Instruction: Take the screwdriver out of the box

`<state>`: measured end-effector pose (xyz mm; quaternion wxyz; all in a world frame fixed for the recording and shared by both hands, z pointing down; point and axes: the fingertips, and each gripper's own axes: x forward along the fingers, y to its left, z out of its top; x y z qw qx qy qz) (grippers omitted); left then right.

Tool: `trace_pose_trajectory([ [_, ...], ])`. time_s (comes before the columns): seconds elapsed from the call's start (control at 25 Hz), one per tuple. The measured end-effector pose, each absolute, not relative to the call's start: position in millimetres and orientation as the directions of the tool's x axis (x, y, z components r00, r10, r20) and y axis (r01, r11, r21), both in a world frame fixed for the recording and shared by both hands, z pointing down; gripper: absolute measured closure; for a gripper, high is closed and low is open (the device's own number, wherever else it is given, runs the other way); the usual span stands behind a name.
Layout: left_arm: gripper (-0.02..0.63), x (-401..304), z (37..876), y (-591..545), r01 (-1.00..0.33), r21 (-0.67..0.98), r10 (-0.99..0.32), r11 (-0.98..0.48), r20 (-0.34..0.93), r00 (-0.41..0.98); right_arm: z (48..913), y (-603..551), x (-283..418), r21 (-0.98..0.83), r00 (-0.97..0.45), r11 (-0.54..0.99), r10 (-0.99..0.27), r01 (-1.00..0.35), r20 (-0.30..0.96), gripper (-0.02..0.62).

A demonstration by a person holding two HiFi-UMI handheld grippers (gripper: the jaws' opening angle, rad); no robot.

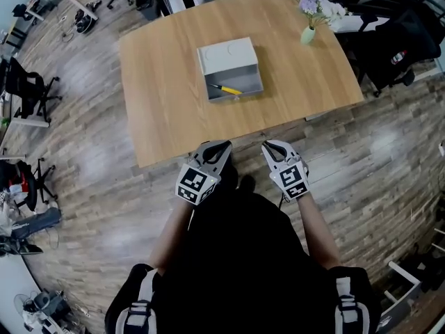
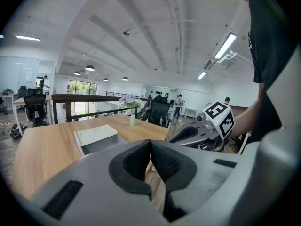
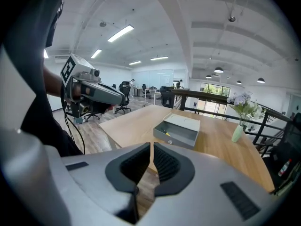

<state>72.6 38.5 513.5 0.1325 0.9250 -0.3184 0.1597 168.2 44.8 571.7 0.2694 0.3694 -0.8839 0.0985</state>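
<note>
Yellow screwdriver (image 1: 227, 89): we see it in the grey box (image 1: 226, 56).
Left gripper (image 1: 224, 145): jaws together, empty.
Right gripper (image 1: 268, 145): jaws together, empty.

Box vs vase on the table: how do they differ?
The box is grey, low and rectangular; the vase is small, pale green and upright. The box sits mid-table; the vase stands near the far right corner. The box lies open with a yellow-handled screwdriver inside; the vase holds flowers. Both rest on the wooden table.
</note>
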Motion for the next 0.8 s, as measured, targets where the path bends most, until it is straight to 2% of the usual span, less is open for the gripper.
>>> trace_pose_trajectory([
  [0.8, 0.584, 13, 518, -44, -0.632, 0.162, -0.546, -0.758, 0.373, 0.751, 577, -32, 96, 0.053, -0.601, 0.766, -0.544, -0.641, 0.585, 0.56],
])
